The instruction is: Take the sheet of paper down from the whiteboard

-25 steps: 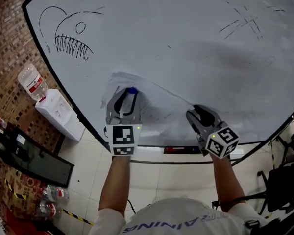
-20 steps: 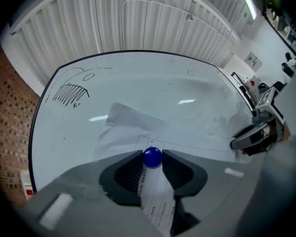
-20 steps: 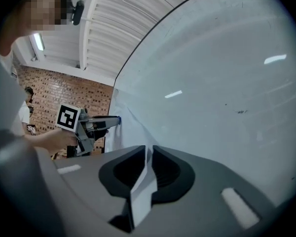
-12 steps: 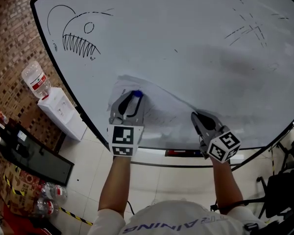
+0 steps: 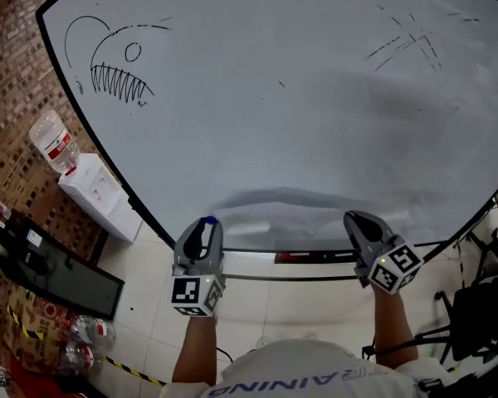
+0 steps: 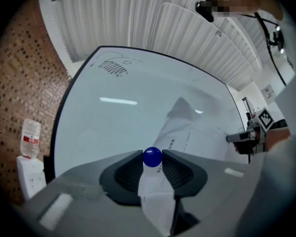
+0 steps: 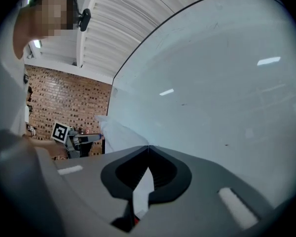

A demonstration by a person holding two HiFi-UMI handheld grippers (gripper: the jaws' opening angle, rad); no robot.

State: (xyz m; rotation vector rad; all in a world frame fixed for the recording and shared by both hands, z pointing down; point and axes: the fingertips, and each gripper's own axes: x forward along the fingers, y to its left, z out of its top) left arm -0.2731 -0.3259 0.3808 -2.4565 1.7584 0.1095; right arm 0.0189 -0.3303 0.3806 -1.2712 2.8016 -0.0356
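Observation:
The white sheet of paper [image 5: 280,208] hangs off the whiteboard [image 5: 299,98], stretched nearly level between my two grippers near the board's bottom edge. My left gripper [image 5: 205,222] is shut on a blue ball magnet [image 6: 152,158], with the sheet's left corner [image 6: 155,194] caught between the jaws under it. The printed sheet [image 6: 200,137] runs right toward the right gripper [image 6: 242,138]. My right gripper [image 5: 353,217] is shut on the sheet's other edge [image 7: 142,189]. In the right gripper view the paper [image 7: 119,135] leads left to the left gripper [image 7: 84,138].
A marker drawing of a toothed fish [image 5: 108,65] is at the board's upper left. A water dispenser [image 5: 95,191] with a bottle [image 5: 54,139] stands left of the board, beside a dark cabinet [image 5: 54,270]. The board's tray holds a red eraser [image 5: 303,257]. A black chair [image 5: 481,309] stands at right.
The sheet lay flat on the board and is now pulled off it. Both grippers dropped toward the board's bottom edge, the left with the magnet. The right jaws closed on the sheet.

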